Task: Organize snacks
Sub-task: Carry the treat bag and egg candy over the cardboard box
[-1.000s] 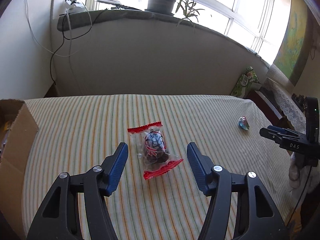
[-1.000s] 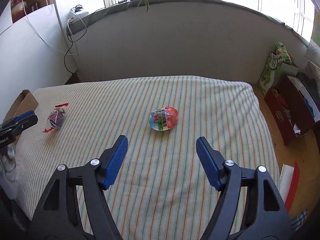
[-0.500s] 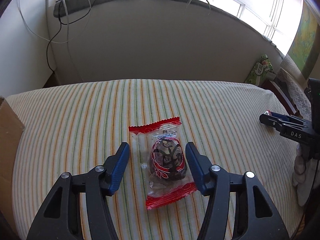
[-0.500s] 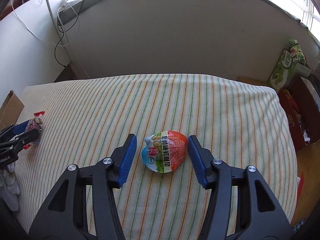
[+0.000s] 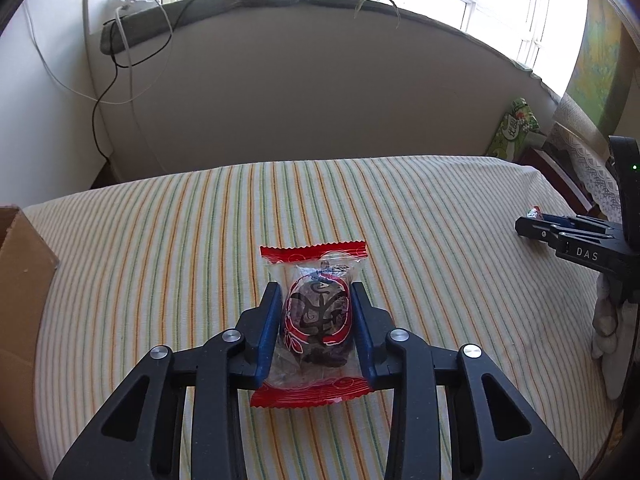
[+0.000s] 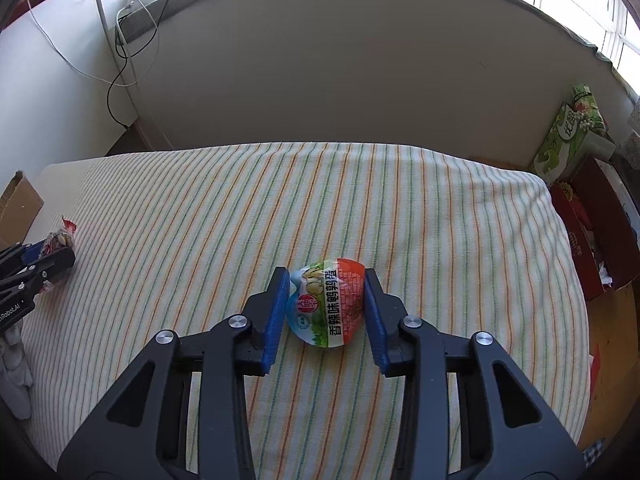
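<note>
A clear packet with red ends (image 5: 316,320), holding a dark snack, lies on the striped tablecloth (image 5: 160,260). My left gripper (image 5: 315,292) is closing around it, and both blue pads touch its sides. In the right wrist view an egg-shaped snack pack (image 6: 326,308) in red, white and green lies on the cloth. The right gripper (image 6: 326,276) is closing on it, with a pad against each side. Each gripper also shows at the edge of the other view: the right gripper (image 5: 532,226) and the left gripper (image 6: 48,256).
A cardboard box (image 5: 24,280) stands at the table's left edge. Off the right edge sit a green tissue box (image 6: 568,136) and a red box (image 6: 592,232). A wall with hanging cables (image 5: 116,60) rises just behind the table.
Both grippers came forward and down over their snacks. Their jaws narrowed from wide apart until the pads reached the sides of the packet and the egg-shaped pack.
</note>
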A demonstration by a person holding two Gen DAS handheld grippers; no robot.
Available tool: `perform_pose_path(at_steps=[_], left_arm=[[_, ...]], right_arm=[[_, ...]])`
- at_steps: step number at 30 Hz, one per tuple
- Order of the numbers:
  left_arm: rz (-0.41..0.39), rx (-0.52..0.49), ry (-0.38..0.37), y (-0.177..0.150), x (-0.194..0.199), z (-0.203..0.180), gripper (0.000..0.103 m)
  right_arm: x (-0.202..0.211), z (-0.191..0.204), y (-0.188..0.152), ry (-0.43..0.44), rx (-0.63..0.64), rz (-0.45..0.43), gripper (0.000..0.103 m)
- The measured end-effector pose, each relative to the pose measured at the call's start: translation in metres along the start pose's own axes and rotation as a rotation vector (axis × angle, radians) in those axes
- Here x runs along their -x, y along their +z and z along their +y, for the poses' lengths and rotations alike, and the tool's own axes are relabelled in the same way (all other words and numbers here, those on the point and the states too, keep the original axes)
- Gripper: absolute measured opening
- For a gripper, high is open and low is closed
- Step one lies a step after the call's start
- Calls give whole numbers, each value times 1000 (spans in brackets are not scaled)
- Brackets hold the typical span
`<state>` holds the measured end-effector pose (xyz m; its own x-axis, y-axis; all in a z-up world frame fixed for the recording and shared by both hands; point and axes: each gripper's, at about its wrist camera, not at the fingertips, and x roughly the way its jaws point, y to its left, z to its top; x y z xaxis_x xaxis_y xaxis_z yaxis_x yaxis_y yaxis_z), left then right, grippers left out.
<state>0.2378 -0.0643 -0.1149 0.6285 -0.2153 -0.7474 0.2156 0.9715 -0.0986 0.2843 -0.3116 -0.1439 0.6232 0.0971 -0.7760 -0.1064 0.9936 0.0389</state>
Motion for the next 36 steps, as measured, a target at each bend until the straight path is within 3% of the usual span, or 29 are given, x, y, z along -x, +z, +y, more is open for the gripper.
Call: perform_pose_path(at_steps=[14, 36], left_arm=[[-115, -19, 38, -12, 68, 8, 32], [-302, 45, 166, -49, 176, 56, 32]], right_arm=[[48, 32, -3, 55, 36, -66, 35], [111, 171, 17, 185, 227, -189, 35]])
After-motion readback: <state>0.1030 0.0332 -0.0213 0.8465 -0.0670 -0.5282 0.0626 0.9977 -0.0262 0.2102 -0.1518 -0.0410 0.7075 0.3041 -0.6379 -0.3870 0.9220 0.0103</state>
